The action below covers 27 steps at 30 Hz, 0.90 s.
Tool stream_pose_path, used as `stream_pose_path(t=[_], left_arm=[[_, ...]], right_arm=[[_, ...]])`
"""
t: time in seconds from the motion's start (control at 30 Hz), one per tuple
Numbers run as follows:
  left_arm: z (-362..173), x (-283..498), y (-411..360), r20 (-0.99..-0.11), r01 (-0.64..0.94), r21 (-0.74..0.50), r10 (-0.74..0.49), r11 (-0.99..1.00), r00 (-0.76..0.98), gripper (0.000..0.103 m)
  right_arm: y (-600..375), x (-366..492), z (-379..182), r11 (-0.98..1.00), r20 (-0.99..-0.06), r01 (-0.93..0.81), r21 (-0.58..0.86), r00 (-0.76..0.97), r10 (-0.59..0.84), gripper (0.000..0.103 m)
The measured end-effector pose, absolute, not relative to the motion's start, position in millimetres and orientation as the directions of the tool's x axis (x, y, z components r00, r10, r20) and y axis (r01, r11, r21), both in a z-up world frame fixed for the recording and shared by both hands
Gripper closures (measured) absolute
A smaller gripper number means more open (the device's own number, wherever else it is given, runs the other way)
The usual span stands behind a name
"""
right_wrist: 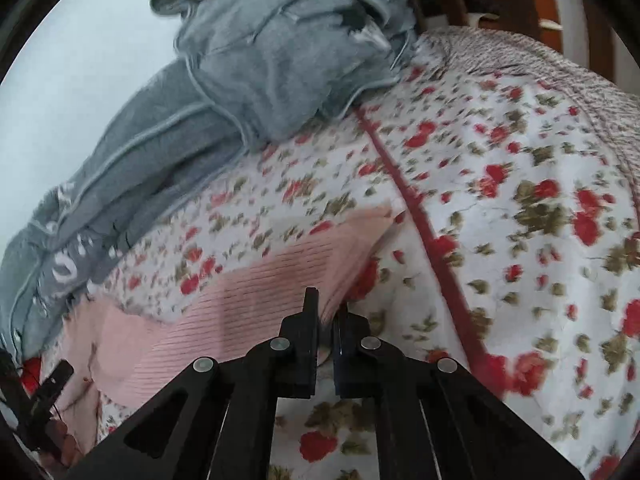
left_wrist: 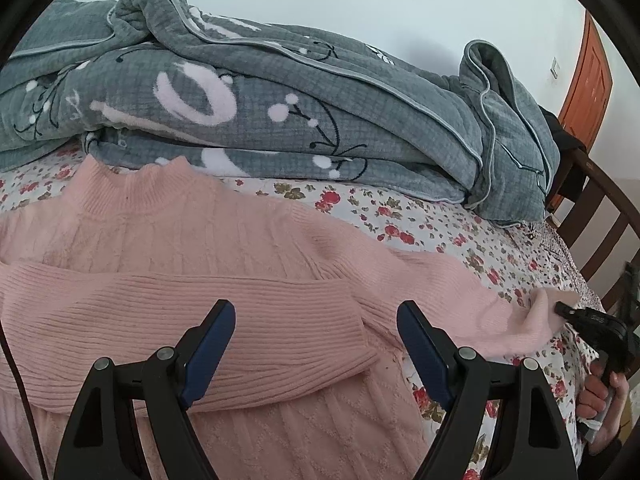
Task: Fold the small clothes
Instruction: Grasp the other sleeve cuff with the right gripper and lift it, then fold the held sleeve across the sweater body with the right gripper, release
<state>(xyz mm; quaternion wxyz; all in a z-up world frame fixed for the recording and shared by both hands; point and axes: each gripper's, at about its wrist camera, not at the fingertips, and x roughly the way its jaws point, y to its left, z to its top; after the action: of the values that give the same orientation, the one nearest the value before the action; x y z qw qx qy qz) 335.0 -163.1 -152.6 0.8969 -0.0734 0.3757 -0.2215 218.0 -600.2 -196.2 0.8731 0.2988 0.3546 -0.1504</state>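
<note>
Sweater [left_wrist: 200, 248] cuff pinched in R gripper [right_wrist: 326, 312]; L gripper [left_wrist: 316, 320] above, open.

Two wrist fisheyes, angled down over a bed
The pink sweater [left_wrist: 200, 248] is viewed closely from the left; its sleeve cuff [right_wrist: 320, 248] and the grey quilt [left_wrist: 240, 100] are shared with the right view.

- Pale pink ribbed knit sweater [left_wrist: 192, 240]
- White bedsheet [left_wrist: 440, 224] strewn with red roses, olive leaves
- Grey-green quilted blanket [left_wrist: 240, 92], white blossoms, black stems
- Orange-brown wooden door [left_wrist: 588, 92]
</note>
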Motion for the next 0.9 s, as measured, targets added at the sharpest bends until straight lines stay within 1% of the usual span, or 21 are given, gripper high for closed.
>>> stream_pose_path(t=[0.13, 0.3, 0.37, 0.43, 0.47, 0.53, 0.6, 0.73, 0.8, 0.9], left_arm=[[-148, 335, -155, -0.615, 0.325, -0.333, -0.465, 0.885, 0.637, 0.021], [-134, 332, -132, -0.543, 0.277, -0.403, -0.472, 0.872, 0.695, 0.021], [-122, 331, -118, -0.519, 0.255, -0.452, -0.485, 0.855, 0.704, 0.021], [-105, 326, -97, -0.478, 0.251, -0.526, -0.527, 0.812, 0.703, 0.021], [-94, 322, -84, -0.471, 0.232, -0.54, -0.519, 0.809, 0.713, 0.021], [-78, 313, -59, -0.499, 0.171, -0.496, -0.441, 0.851, 0.746, 0.021], [-67, 304, -32, -0.502, 0.134, -0.442, -0.368, 0.887, 0.783, 0.021], [-61, 278, 54, -0.519, -0.03, -0.282, -0.126, 0.959, 0.845, 0.021], [-68, 265, 98, -0.533, -0.099, -0.242, -0.047, 0.965, 0.845, 0.021], [-87, 247, 153, -0.554, -0.166, -0.237, 0.007, 0.957, 0.832, 0.021]], right_arm=[[-595, 188, -164, 0.788, -0.626, 0.462, 0.406, 0.769, -0.129, 0.097], [-571, 182, -121, 0.838, -0.582, 0.434, 0.331, 0.793, -0.181, 0.097], [-558, 184, -107, 0.855, -0.566, 0.426, 0.296, 0.799, -0.202, 0.097], [-539, 189, -90, 0.874, -0.543, 0.407, 0.264, 0.812, -0.214, 0.097], [-528, 193, -81, 0.886, -0.534, 0.394, 0.246, 0.817, -0.215, 0.097], [-502, 199, -62, 0.908, -0.514, 0.36, 0.216, 0.833, -0.208, 0.097], [-469, 210, -40, 0.933, -0.49, 0.312, 0.178, 0.851, -0.191, 0.097], [-392, 234, -11, 0.973, -0.431, 0.21, 0.099, 0.89, -0.149, 0.097], [-344, 250, -4, 0.987, -0.415, 0.141, 0.072, 0.905, -0.099, 0.097], [-287, 273, -5, 0.997, -0.419, 0.047, 0.065, 0.908, -0.016, 0.097]])
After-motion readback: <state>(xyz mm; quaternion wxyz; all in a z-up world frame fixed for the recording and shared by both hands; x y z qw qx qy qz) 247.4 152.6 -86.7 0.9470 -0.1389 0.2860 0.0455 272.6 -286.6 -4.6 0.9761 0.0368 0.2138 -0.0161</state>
